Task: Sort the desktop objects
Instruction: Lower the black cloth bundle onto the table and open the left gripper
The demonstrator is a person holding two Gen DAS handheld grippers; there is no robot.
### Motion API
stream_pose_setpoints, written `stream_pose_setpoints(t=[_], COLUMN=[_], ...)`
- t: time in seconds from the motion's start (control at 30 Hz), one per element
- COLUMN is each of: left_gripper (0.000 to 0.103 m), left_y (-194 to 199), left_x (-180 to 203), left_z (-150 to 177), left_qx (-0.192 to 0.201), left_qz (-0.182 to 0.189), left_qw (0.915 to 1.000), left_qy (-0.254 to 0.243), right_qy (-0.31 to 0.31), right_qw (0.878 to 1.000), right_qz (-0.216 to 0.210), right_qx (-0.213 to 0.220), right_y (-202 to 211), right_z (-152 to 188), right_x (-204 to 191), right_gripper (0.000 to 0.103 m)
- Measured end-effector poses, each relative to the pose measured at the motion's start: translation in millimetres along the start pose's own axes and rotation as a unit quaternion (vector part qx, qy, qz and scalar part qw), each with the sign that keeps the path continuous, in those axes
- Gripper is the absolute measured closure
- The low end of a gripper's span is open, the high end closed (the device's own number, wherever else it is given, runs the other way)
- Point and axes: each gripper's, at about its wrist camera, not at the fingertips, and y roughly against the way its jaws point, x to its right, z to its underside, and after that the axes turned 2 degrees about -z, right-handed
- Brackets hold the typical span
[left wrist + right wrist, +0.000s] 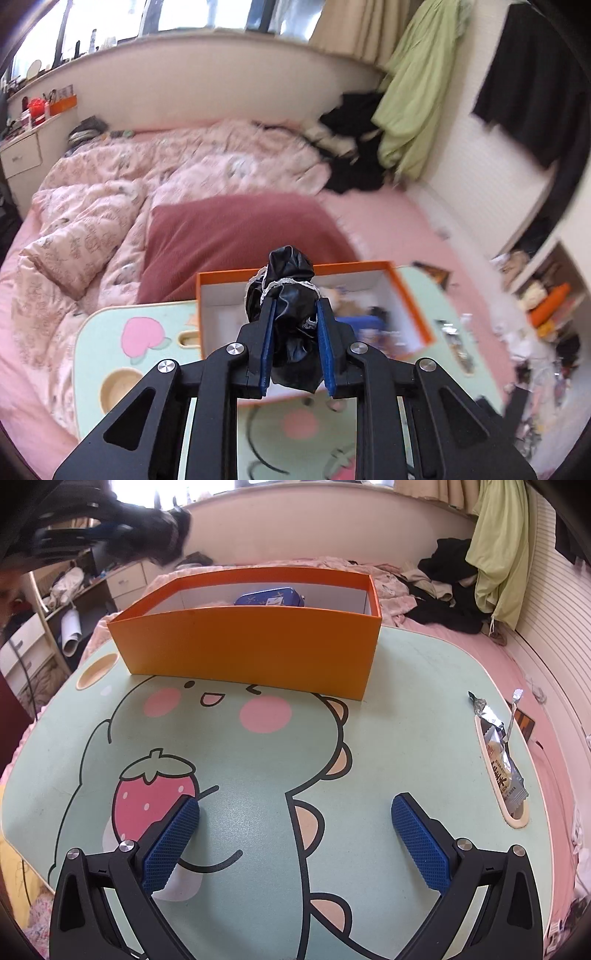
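Underneath, mint cartoon lap table [406,686] on pink bed [388,221].

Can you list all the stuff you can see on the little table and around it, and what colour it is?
table: one, mint green with a cartoon dinosaur and strawberry, on the bed
box: one, orange outside and white inside, at the far side of the table
tin: one, blue, inside the box
snack packet: one, silver and white, in the slot at the table's right edge
quilt: one, pale pink with a print, on the bed
pillow: one, dark pink, beside the quilt
hanging cloth: one, light green, by the wall
black scrunchie: one, shiny black with white lace trim, held above the box
left gripper: black, blue jaws shut on the scrunchie
right gripper: black, blue jaws open over the table
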Motion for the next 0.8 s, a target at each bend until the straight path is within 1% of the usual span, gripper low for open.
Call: stream_pose_setpoints(t=[0.07, 0.17, 0.23, 0.3, 0.33, 0.37, 0.4, 0.43, 0.47, 0.5, 0.53, 0.57, 0.6, 0.67, 0.73, 0.8], left_gripper=[0.081, 0.081, 0.08, 0.078, 0.076, 0.07, 0.067, 0.059, 0.052, 0.049, 0.04, 0.027, 0.024, 0.022, 0.022, 0.022], left_y=[14.2, 15.1, 7.1, -7.8, -12.1, -19.9, -26.7, -31.0, -32.1, -30.7, -26.4, -22.9, -18.3, -10.1, -8.6, -14.9], left_x=[7.1, 14.0, 13.7, 7.8, 6.1, 2.9, -0.1, -2.1, -3.3, -3.1, -1.4, 0.0, 2.6, 9.3, 12.3, 15.1], left_z=[16.4, 47.6, 70.1, 87.3, 95.7, 103.8, 109.3, 114.5, 118.2, 122.8, 127.5, 134.1, 140.0, 148.2, 157.1, 167.7], left_qx=[0.006, -0.004, -0.008, -0.02, -0.024, -0.033, -0.042, -0.049, -0.051, -0.046, -0.039, -0.033, -0.028, -0.023, -0.034, -0.06], left_qz=[0.017, 0.019, 0.008, 0.012, 0.011, 0.005, 0.001, -0.001, -0.003, -0.006, -0.013, -0.022, -0.035, -0.063, -0.082, -0.095], left_qw=[0.9998, 0.9998, 0.9999, 0.999, 0.9985, 0.9977, 0.9968, 0.996, 0.9955, 0.9958, 0.9964, 0.9969, 0.9974, 0.9969, 0.9956, 0.9934], left_qy=[-0.005, -0.007, 0.009, 0.038, 0.048, 0.059, 0.068, 0.075, 0.08, 0.079, 0.074, 0.067, 0.058, 0.04, 0.03, 0.024], right_qy=[0.0, 0.0, 0.0, 0.0, 0.0, 0.0, 0.0, 0.0, 0.0, 0.0, 0.0, 0.0, 0.0, 0.0, 0.0, 0.0], right_qw=[1.0, 1.0, 1.0, 1.0, 1.0, 1.0, 1.0, 1.0, 1.0, 1.0, 1.0, 1.0, 1.0, 1.0, 1.0, 1.0], right_qz=[0.0, 0.0, 0.0, 0.0, 0.0, 0.0, 0.0, 0.0, 0.0, 0.0, 0.0, 0.0, 0.0, 0.0, 0.0, 0.0], right_qx=[0.0, 0.0, 0.0, 0.0, 0.0, 0.0, 0.0, 0.0, 0.0, 0.0, 0.0, 0.0, 0.0, 0.0, 0.0, 0.0], right_y=[-0.1, -0.6, -0.7, -0.7, -0.7, -0.7, -0.7, -0.7, -0.7, -0.6, -0.6, -0.6, -0.7, -0.9, -1.1, -1.3], right_z=[-0.5, 0.5, 1.2, 1.4, 1.4, 1.6, 1.7, 1.9, 1.9, 2.1, 2.2, 2.0, 2.2, 2.5, 2.5, 2.9], right_x=[0.0, -1.4, -2.1, -2.0, -2.0, -1.9, -1.8, -1.8, -1.8, -1.6, -1.5, -1.6, -1.4, -1.3, -1.3, -0.9], right_gripper=[0.0, 0.0, 0.0, 0.0, 0.0, 0.0, 0.0, 0.0, 0.0, 0.0, 0.0, 0.0, 0.0, 0.0, 0.0, 0.0])
